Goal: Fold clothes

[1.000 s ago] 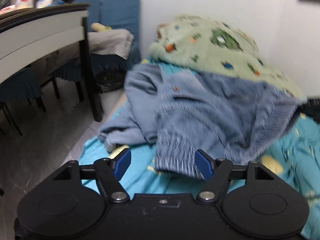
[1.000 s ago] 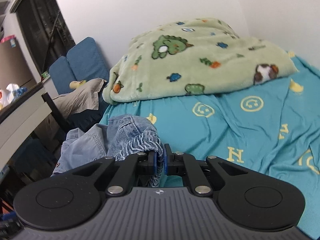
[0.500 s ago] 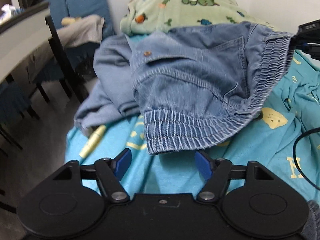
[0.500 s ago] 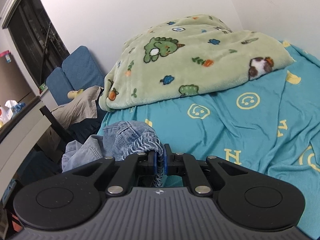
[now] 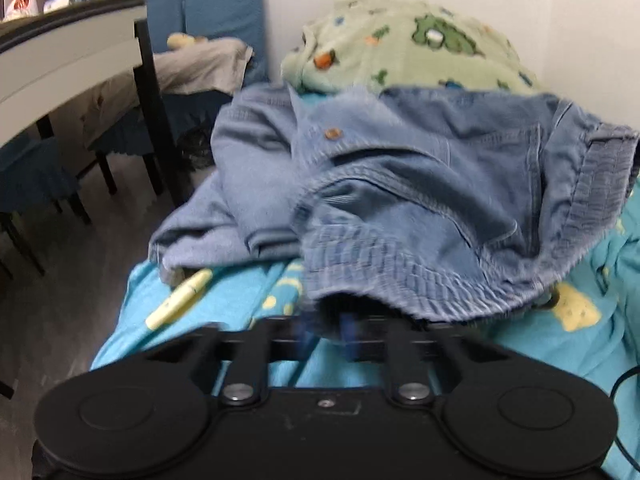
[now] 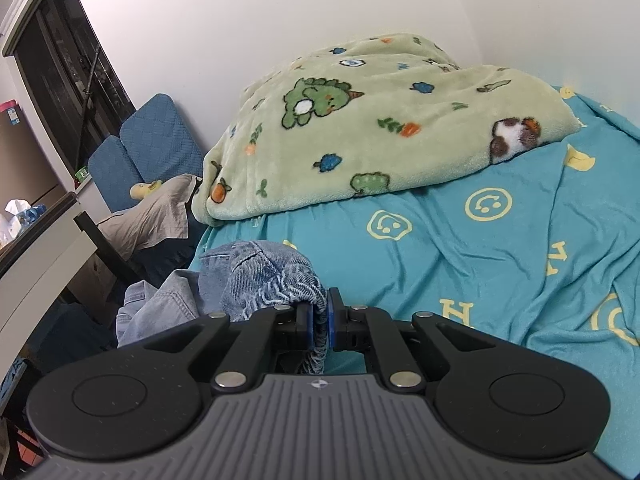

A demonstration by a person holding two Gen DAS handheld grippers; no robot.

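the denim garment point(image 5: 420, 184) fills the centre and right of the left wrist view, draped in a heap on the teal bedsheet point(image 5: 240, 292), its elastic ribbed hem hanging down toward the lower middle of the frame. the left gripper point(image 5: 326, 332) sits at the bottom centre, blurred, its blue pads drawn close together with the lowest edge of that ribbed hem between them — clenched on the denim as far as the blur lets one tell. a copper snap button shows on the cloth in the upper middle. to the lower left of the garment a pale yellow pen point(image 5: 180, 298) lies on the sheet, just beside a loose fold of denim. behind the garment, at the upper centre, a green fleece blanket point(image 5: 408, 44) with cartoon dinosaurs is bunched against the white wall. the upper left holds a table edge point(image 5: 72, 52) and blue chair backs point(image 5: 208, 12)

in the right wrist view the right gripper point(image 6: 319, 322) is at the lower centre, its blue pads pinched tight on a bunched strip of the same denim point(image 6: 272, 280) — the ribbed band passes between the pads and hangs below them. the rest of the cloth spills to the left of the gripper. the sheet point(image 6: 500, 260), printed with yellow smiley faces and letters, spreads across the right half, and the blanket point(image 6: 360, 132) lies across the upper middle
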